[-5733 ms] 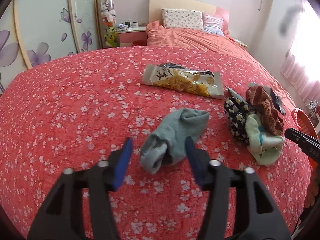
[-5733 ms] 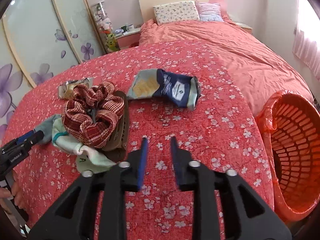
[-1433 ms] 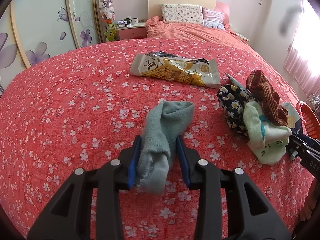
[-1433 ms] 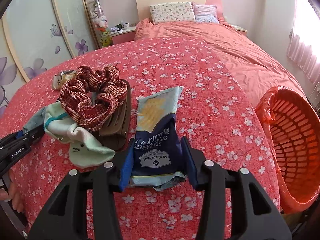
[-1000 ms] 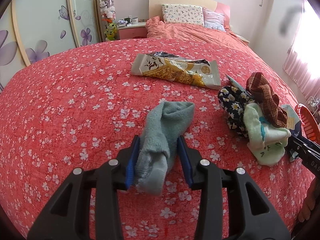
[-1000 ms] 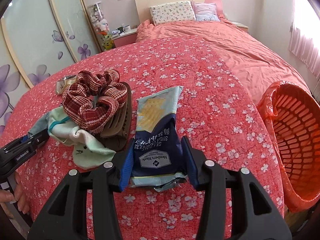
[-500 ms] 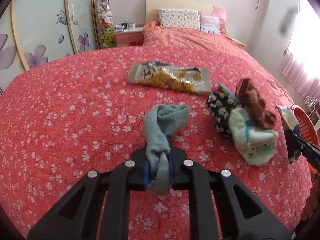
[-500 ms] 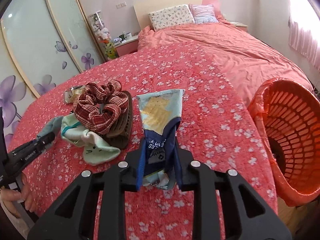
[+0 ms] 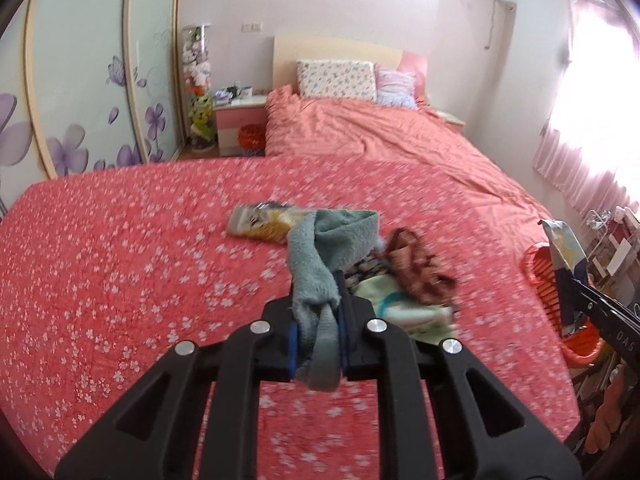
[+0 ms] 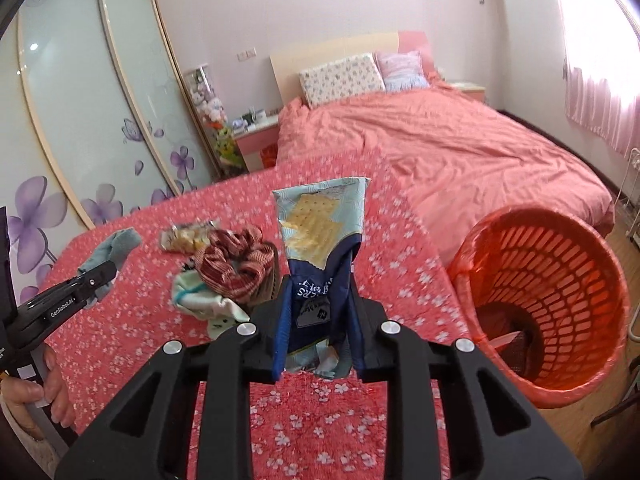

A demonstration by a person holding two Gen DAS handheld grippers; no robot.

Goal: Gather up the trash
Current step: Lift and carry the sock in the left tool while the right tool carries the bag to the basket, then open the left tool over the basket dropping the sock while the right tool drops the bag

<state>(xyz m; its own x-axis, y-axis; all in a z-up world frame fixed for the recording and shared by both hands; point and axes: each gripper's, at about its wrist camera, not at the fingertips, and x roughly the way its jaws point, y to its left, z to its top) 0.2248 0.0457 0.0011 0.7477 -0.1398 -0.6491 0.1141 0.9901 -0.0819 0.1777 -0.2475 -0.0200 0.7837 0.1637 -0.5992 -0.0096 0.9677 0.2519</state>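
Note:
My left gripper [image 9: 318, 334] is shut on a grey-blue sock [image 9: 332, 248] and holds it lifted above the red flowered bedspread [image 9: 120, 260]. My right gripper [image 10: 318, 330] is shut on a blue and pale cracker wrapper [image 10: 320, 224], held upright above the bed. An orange mesh trash basket [image 10: 560, 280] with a liner stands on the floor to the right of the bed; it also shows in the left wrist view [image 9: 544, 276]. A yellow snack wrapper [image 9: 260, 226] lies on the bed beyond the sock, also in the right wrist view [image 10: 188, 238].
A pile of a red plaid scrunchie [image 10: 236, 264], a pale green sock [image 10: 204, 300] and a brown item lies mid-bed. An unmade bed with pillows [image 10: 340, 74] is behind. A sliding wardrobe [image 10: 80, 120] and nightstand [image 9: 240, 120] stand at left.
Both grippers closed on their items and lifted them off the bed. The views rose and tilted up, and the basket came closer on the right.

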